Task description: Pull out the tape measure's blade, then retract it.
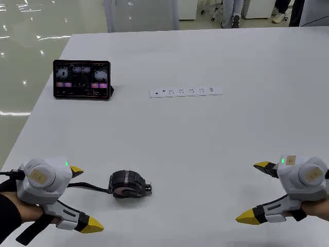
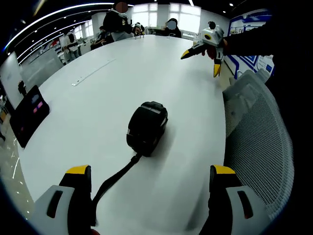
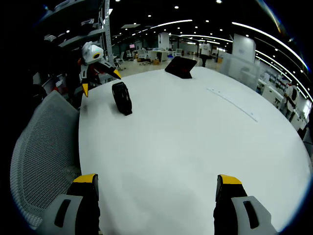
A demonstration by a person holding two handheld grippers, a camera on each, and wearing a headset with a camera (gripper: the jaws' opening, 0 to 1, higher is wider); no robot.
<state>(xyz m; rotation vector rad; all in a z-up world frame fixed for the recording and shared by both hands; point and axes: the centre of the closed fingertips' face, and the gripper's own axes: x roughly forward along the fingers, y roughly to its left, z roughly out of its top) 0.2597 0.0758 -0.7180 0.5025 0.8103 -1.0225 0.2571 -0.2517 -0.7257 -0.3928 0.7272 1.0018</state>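
Note:
A black tape measure (image 1: 128, 184) lies on the white table (image 1: 205, 144) near its front left, with a black strap trailing toward my left gripper (image 1: 85, 197). That gripper is open, its yellow-tipped jaws set wide, and the tape measure (image 2: 146, 127) sits a short way ahead of them, untouched. My right gripper (image 1: 255, 191) is open at the front right, far from the tape measure (image 3: 122, 97), with nothing between its jaws. No blade shows outside the case.
A tablet (image 1: 81, 79) stands propped at the back left. A white power strip (image 1: 186, 92) lies flat in the middle of the table. A mesh chair back (image 2: 259, 132) is close to the table's near edge. People stand beyond the far edge.

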